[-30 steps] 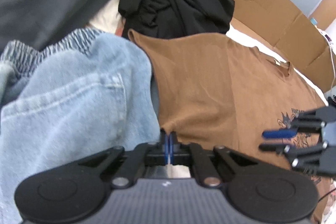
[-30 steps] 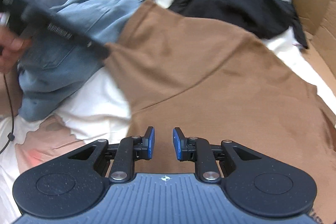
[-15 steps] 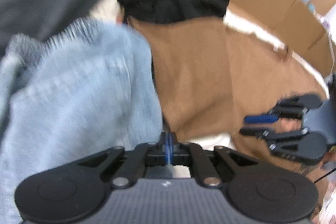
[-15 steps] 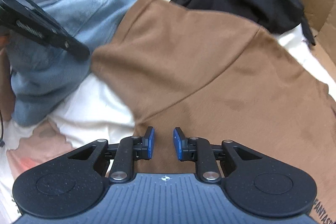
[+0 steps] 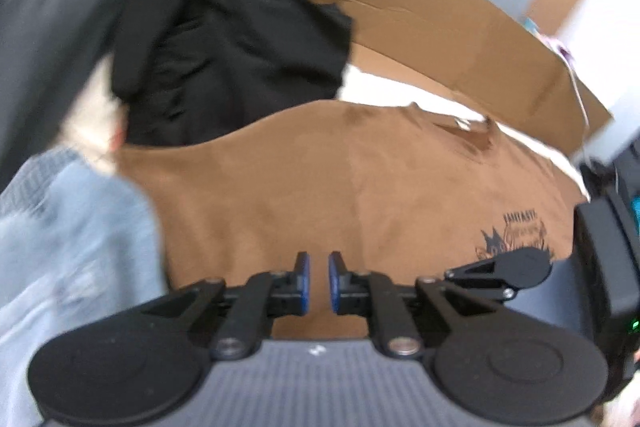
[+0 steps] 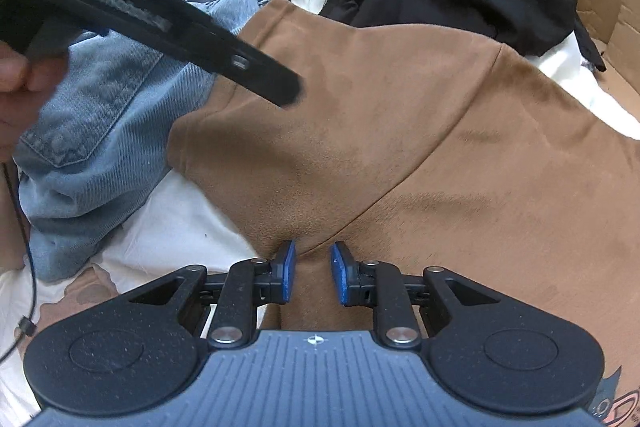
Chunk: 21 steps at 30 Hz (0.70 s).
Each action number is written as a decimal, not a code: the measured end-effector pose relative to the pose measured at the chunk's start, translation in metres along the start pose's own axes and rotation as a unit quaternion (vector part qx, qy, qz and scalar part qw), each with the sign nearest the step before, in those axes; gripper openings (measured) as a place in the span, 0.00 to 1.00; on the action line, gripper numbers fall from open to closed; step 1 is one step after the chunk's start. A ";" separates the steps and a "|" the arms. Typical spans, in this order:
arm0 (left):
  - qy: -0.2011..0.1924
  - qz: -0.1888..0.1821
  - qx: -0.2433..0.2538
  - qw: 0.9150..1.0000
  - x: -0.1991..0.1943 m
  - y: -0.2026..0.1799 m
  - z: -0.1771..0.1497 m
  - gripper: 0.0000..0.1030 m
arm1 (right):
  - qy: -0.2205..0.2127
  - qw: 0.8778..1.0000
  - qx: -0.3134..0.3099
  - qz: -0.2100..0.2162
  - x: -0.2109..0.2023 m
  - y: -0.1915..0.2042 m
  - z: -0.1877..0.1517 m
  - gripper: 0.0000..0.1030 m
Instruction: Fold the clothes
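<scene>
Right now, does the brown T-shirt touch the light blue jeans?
Touching. In the right wrist view the brown T-shirt sleeve edge lies directly against the light blue jeans, with no white sheet showing between them there.

Brown shirt [image 6: 400, 131], pale blue jeans [image 6: 104, 131], black garment [image 5: 232, 67].

Brown shirt [image 5: 320, 179] print (illegible, blurred).
</scene>
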<state>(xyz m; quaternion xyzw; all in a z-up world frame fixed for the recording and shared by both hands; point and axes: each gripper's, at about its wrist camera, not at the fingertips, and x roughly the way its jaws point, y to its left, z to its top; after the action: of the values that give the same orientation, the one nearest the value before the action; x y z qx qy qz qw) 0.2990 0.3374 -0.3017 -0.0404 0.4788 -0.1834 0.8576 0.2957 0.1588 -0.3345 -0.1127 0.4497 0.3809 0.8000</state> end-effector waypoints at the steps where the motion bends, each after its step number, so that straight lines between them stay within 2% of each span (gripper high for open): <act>1: 0.009 0.002 0.006 1.000 0.007 -0.003 0.000 0.11 | 0.000 1.000 0.002 0.001 0.000 0.000 -0.001 0.24; 3: 0.022 0.020 0.019 0.999 0.019 -0.007 -0.001 0.11 | 0.002 1.000 0.004 0.004 0.000 0.000 -0.001 0.24; 7: 0.034 0.080 0.013 0.996 0.026 0.005 -0.008 0.10 | 0.003 1.000 0.004 0.012 -0.005 -0.003 -0.001 0.25; 8: 0.034 0.088 0.013 0.995 0.025 0.006 -0.009 0.03 | 0.003 1.000 0.006 0.013 -0.007 -0.005 -0.001 0.26; 15: 0.030 0.122 0.020 0.992 0.010 0.006 -0.011 0.03 | 0.026 0.999 -0.020 -0.007 -0.030 -0.026 -0.008 0.26; 21: 0.029 0.142 0.015 0.989 -0.006 0.006 -0.009 0.07 | 0.045 0.998 -0.020 -0.041 -0.079 -0.062 -0.014 0.27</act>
<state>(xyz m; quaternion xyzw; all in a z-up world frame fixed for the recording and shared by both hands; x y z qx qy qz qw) 0.2902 0.3461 -0.3031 0.0468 0.5015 -0.0679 0.8612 0.3063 0.0688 -0.2892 -0.1644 0.4725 0.3515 0.7913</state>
